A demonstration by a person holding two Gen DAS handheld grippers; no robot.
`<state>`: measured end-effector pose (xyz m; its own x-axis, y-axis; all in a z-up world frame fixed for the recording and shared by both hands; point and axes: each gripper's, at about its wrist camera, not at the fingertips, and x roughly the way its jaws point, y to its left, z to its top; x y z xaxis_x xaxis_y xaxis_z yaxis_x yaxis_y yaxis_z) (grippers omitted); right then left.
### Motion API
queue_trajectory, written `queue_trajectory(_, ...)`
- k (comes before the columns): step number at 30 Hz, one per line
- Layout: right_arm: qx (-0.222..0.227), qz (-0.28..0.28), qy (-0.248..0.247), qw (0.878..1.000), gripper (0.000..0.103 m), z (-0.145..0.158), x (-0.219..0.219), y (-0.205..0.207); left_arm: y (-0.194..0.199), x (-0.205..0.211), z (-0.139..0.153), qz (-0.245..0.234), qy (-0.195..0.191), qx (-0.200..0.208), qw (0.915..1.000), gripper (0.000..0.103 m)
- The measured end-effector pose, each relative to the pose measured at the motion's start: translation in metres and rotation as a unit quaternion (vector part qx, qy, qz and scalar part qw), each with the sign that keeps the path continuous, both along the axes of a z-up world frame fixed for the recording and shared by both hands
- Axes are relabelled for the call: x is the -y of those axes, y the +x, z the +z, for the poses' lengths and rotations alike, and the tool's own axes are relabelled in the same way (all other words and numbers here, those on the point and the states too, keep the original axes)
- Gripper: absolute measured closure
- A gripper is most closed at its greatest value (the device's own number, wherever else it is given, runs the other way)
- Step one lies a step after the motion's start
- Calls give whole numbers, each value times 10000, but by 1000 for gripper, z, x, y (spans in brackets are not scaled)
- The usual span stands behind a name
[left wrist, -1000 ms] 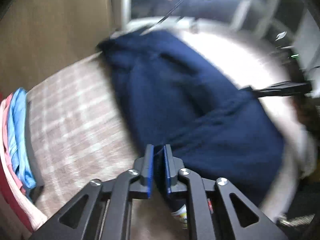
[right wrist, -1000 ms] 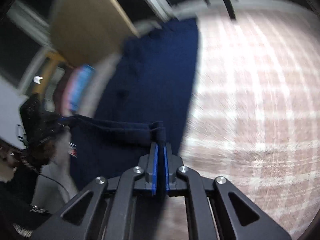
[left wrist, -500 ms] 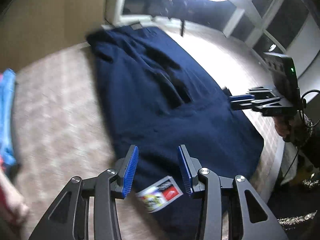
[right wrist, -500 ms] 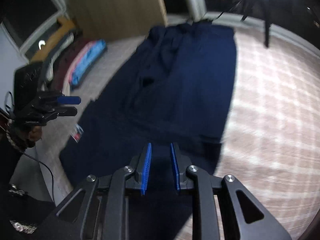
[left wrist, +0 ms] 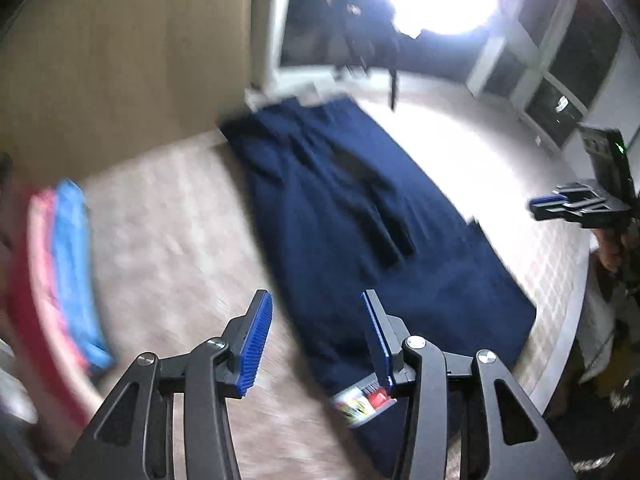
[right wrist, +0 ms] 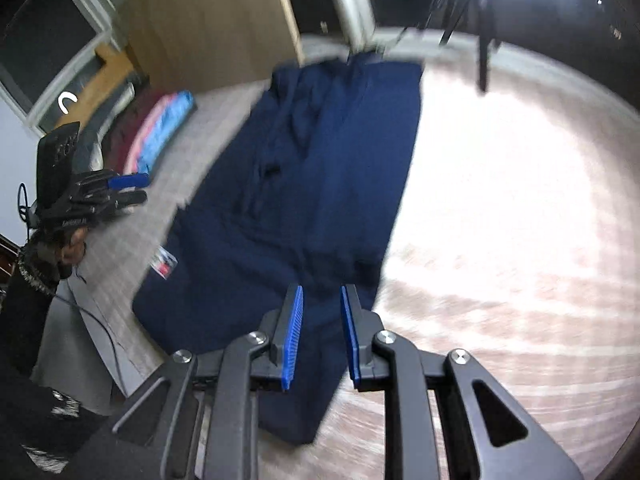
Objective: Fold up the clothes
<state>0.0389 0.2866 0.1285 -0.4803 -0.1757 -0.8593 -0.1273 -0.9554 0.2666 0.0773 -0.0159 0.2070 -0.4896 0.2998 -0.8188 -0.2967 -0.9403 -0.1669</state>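
Observation:
A navy blue garment (left wrist: 360, 224) lies spread flat and long on the checked surface (left wrist: 168, 248); it also shows in the right wrist view (right wrist: 320, 184). A colourful tag (left wrist: 362, 400) sits at its near edge, and shows in the right wrist view (right wrist: 164, 262). My left gripper (left wrist: 318, 336) is open and empty above the garment's near left corner. My right gripper (right wrist: 320, 332) is open and empty above the near right corner. Each gripper appears in the other's view: the right one (left wrist: 568, 202) and the left one (right wrist: 120, 192).
A stack of folded blue, pink and red clothes (left wrist: 60, 272) lies at the left edge, also in the right wrist view (right wrist: 160, 132). A wooden panel (left wrist: 120, 60) stands behind. A tripod leg (right wrist: 484, 60) stands at the far end. A bright lamp glares above.
Both grippers opened and let go of the navy garment, then lifted and pulled back. The garment now lies flat and stretched out.

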Motion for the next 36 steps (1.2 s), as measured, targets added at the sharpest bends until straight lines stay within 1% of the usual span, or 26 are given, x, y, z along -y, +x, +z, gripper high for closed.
queue_trajectory(4,-431,-111,296,9986,83,57,-26,-7,-24,20,45,264,-199,-465,9984,55)
queue_trajectory(5,-562,-123,374,9976,83,69,-31,-10,-31,24,52,303,-206,-543,9978,54)
queue_trajectory(7,-787,-189,480,9956,83,82,-41,-19,-47,29,61,370,-201,-631,9971,54)
queue_trajectory(9,-958,-362,413,9939,82,78,-52,-41,-69,27,55,389,-139,-568,9975,53)
queue_trajectory(11,-924,-549,363,9935,80,55,-59,-72,-92,24,45,384,-146,-510,9979,53)
queue_trajectory(13,-832,-751,325,9932,80,28,-68,-103,-118,16,27,377,-321,-425,9979,53)
queue_trajectory(15,-739,-953,287,9923,79,2,-77,-134,-147,11,1,348,-297,-194,9988,53)
queue_trajectory(17,-613,-1171,170,9911,73,-25,-89,-163,-170,8,-23,364,-328,-14,9988,53)
queue_trajectory(19,-482,-1372,-2,9894,71,-50,-101,-189,-192,4,-47,382,-361,164,9985,53)
queue_trajectory(22,-396,-1377,-234,9894,61,-76,-116,-220,-217,9,-73,460,-299,406,9977,53)
queue_trajectory(25,-298,-1276,-142,9913,60,-93,-122,-244,-234,13,-90,530,-180,574,9968,53)
queue_trajectory(28,-255,-1092,-130,9936,60,-106,-126,-262,-243,12,-101,486,-118,632,9967,53)
queue_trajectory(31,-219,-933,-84,9954,60,-116,-129,-278,-248,6,-103,453,-167,641,9968,47)
queue_trajectory(34,-349,-819,-139,9959,51,-119,-133,-287,-250,3,-103,451,-124,589,9972,46)
queue_trajectory(36,-471,-759,-198,9958,50,-120,-134,-291,-250,3,-102,477,-26,545,9974,48)
